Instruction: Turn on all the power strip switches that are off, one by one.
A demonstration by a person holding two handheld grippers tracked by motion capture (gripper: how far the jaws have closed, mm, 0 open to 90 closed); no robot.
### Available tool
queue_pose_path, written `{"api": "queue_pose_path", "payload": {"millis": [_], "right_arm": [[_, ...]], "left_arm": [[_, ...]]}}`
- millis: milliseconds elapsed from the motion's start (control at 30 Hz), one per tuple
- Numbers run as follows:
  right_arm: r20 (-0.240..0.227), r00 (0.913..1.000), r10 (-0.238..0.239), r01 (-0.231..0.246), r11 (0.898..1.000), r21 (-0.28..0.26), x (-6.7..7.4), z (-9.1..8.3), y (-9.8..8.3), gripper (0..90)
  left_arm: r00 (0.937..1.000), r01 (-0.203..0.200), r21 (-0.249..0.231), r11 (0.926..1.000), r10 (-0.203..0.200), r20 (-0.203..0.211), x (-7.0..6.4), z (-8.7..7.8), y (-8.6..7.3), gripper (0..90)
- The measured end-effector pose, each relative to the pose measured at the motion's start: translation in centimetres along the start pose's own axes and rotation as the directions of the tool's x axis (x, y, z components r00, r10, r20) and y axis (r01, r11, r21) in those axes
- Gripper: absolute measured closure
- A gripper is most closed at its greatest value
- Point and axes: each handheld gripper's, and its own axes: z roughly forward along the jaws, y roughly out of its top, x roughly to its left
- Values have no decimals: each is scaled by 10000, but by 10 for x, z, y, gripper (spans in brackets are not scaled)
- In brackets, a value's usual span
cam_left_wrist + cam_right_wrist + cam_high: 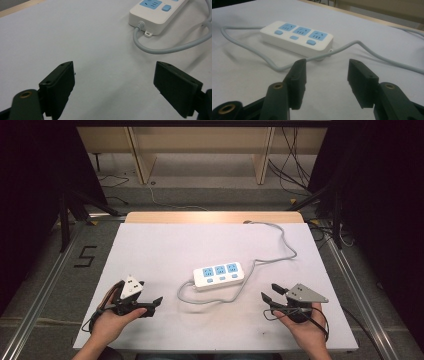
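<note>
both grippers gaping empty, left gripper [150,306], right gripper [270,295], white power strip [219,275] between, floor mark "5" [86,256]

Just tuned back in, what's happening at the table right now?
A person holds a gripper in each hand over a white-covered table. A white power strip with three blue sockets lies in the middle, its grey cable looping round it and running off the far edge. The left gripper and the right gripper sit on either side of the strip, both open and holding nothing. Neither touches the strip or cable.
</note>
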Motion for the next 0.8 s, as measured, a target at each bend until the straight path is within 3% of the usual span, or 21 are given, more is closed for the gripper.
{"api": "queue_pose_path", "payload": {"millis": [233, 267, 400, 600, 800], "right_arm": [[321, 9994, -133, 119, 9990, 432, 1, 0, 3, 664], [301, 9991, -297, 279, 9980, 576, 2, 0, 5, 740], [330, 9973, -661, 638, 9957, 677, 4, -4, 11, 845], [-10, 9984, -571, 570, 9943, 905, 5, -6, 18, 900], [-272, 9982, -531, 557, 9928, 1061, 6, -4, 27, 900]], "left_arm": [[9999, 97, -8, 10000, -97, 51, -1, 2, -1, 191], [9999, 92, 60, 9999, -92, 106, -2, 2, -1, 193], [9996, 164, 62, 9998, -165, 211, -3, 3, -2, 202], [9996, 216, 96, 9997, -218, 167, -1, 5, -2, 212], [9998, 163, 108, 9998, -164, 117, -1, 5, -2, 211]]}}
